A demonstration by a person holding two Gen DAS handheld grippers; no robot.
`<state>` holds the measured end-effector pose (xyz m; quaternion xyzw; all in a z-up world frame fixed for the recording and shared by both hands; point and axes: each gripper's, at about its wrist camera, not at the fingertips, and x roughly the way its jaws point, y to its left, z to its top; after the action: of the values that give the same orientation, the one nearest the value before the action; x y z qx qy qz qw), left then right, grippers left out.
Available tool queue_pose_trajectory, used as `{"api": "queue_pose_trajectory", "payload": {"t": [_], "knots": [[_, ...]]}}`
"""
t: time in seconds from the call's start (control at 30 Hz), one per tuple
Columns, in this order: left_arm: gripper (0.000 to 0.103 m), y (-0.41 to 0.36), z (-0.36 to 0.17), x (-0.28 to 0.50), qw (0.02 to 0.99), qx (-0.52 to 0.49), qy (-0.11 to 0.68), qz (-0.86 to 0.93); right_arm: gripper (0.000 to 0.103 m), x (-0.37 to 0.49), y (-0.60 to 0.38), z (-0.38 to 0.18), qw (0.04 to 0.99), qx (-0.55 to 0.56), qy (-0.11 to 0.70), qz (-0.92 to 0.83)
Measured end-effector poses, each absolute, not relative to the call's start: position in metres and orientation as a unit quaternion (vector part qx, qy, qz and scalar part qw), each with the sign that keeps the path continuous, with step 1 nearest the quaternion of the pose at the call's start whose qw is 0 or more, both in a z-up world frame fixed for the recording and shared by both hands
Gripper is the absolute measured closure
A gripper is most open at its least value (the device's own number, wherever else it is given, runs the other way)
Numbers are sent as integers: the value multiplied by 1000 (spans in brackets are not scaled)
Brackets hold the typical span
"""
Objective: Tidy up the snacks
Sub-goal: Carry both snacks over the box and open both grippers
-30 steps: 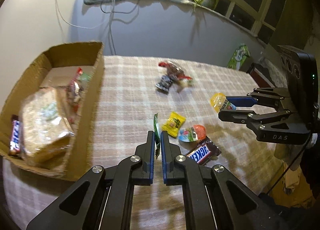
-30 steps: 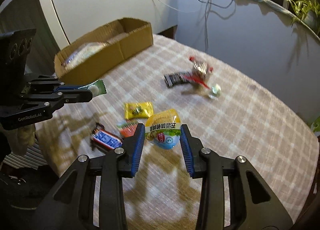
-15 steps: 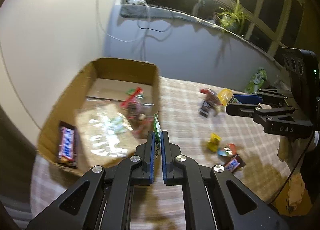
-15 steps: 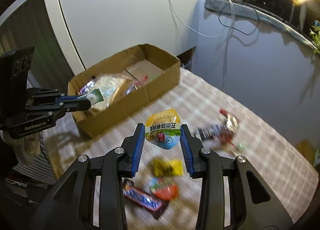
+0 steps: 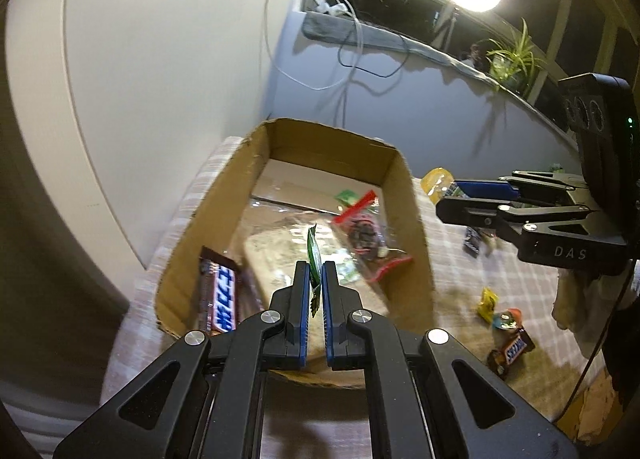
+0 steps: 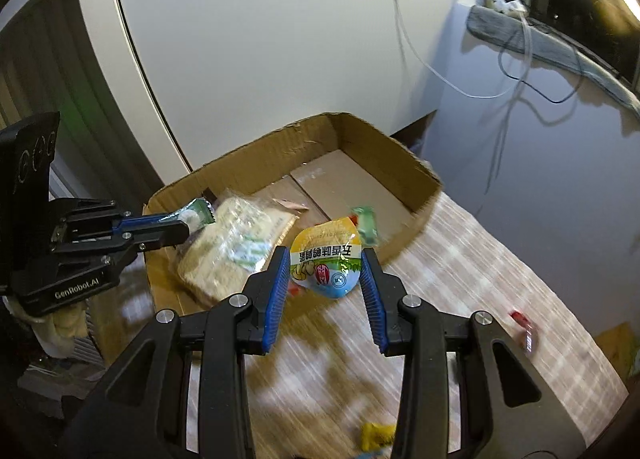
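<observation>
My left gripper (image 5: 315, 271) is shut on a thin green packet (image 5: 313, 255) and holds it above the near end of the cardboard box (image 5: 416, 235). It also shows in the right wrist view (image 6: 182, 229), with the green packet (image 6: 196, 215) over the box (image 6: 420, 175). My right gripper (image 6: 325, 259) is shut on a yellow and blue snack pouch (image 6: 326, 259), held above the table beside the box's right wall. In the left wrist view the right gripper (image 5: 452, 199) holds the pouch (image 5: 438, 183) just right of the box.
The box holds a bagged bread loaf (image 5: 280, 255), a Snickers bar (image 5: 220, 295) and a clear bag with red trim (image 5: 364, 231). On the checked tablecloth (image 5: 460, 299) lie a yellow candy (image 5: 489, 301), a round sweet (image 5: 506, 317) and another Snickers (image 5: 512, 349). A wall stands close behind the box.
Both grippers have swung left from the loose snacks toward the box, each still holding its packet. The left gripper has risen and now hangs over the box; the right has come up beside it.
</observation>
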<state>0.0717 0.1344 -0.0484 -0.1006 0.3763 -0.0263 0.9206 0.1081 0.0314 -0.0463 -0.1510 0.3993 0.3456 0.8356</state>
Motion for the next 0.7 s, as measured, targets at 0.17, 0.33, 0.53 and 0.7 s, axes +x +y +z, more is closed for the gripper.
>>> {"api": "queue_pose_trajectory", "payload": {"t": [0.17,0.33,0.53,0.7], "knots": [[98,142,-50,74,920,-105,376,-18,66,119,50,-57,828,-155,409,352],[98,149,-52,77,920,-107,376,-9,66,127,63,-66,821,-154,419,356],[98,151,-54,80,920,-104,378,-2,64,129,71,-73,815,-157,427,359],[98,150,-54,80,920,-101,379,0,63,131,72,-74,816,-158,426,358]]}}
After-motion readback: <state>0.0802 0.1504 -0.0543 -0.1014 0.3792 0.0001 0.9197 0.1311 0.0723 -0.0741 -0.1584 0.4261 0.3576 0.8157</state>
